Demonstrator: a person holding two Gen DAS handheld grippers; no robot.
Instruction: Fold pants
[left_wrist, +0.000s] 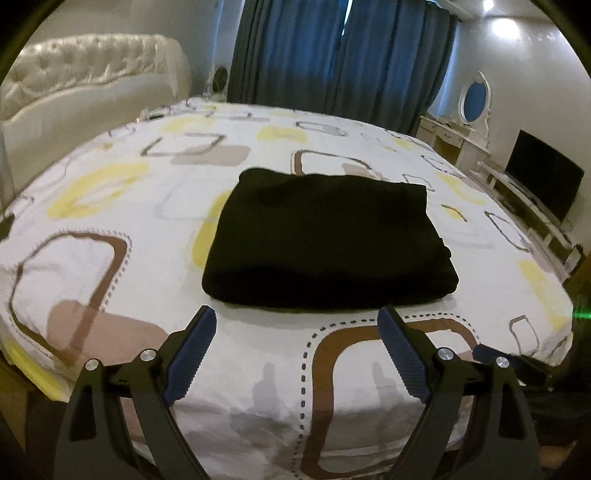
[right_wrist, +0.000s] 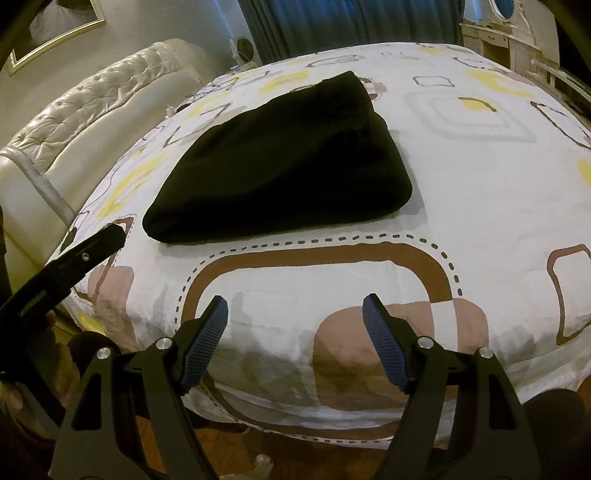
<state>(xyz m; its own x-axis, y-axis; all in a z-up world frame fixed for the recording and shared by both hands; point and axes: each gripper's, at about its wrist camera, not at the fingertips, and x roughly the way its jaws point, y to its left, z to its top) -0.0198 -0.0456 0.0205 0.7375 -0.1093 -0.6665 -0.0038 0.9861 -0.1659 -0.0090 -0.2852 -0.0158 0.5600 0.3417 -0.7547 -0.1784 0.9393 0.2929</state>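
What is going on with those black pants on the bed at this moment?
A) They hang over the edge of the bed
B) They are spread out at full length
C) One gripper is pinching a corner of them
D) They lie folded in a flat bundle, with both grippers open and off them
D: the black pants lie as a compact folded bundle on the bedsheet, while the left gripper and right gripper stand open, short of the fabric.

Blue curtains (left_wrist: 340, 55) behind patterned bed (left_wrist: 147, 206); tufted headboard (left_wrist: 85, 70), television (left_wrist: 543, 184).
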